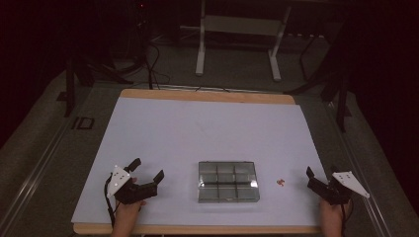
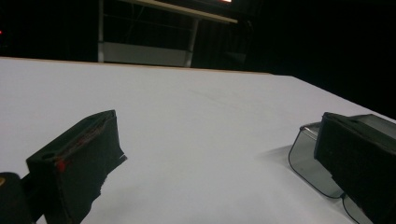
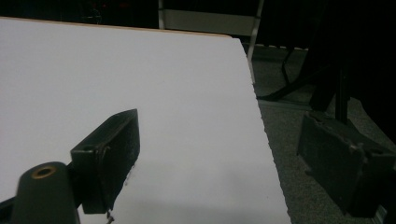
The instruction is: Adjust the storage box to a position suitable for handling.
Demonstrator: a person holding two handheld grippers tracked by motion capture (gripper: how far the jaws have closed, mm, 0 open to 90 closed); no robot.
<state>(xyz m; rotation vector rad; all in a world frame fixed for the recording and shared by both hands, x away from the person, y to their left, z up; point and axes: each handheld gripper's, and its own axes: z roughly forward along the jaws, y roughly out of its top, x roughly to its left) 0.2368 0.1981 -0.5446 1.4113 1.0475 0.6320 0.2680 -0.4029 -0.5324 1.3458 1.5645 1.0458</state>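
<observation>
Left gripper [image 1: 146, 171] — near edge of the bench, left side; jaws spread wide apart, nothing between them. In the left gripper view [image 2: 215, 154] the jaws frame bare white surface, with a corner of the box just inside the right-hand jaw.

Right gripper [image 1: 311, 177] — near edge, right corner; jaws likewise apart and empty. In the right gripper view [image 3: 219, 158] one jaw hangs over the white sheet, the other beyond the bench's side edge above grey floor.

Compartment box [image 1: 228, 181] [image 2: 306, 154] — clear plastic, shallow, lying flat between the two grippers toward the near edge; divided into a grid of small cells. Whether the cells hold anything cannot be told.

Small red item [image 1: 280, 182] — lying loose on the sheet, just right of the box, between it and the right gripper; too small to identify.

Bench [image 1: 207, 123] — white sheet over a wooden top, wood showing at near and far edges.

White frame [image 1: 237, 27] — standing on the floor beyond the far edge.
</observation>
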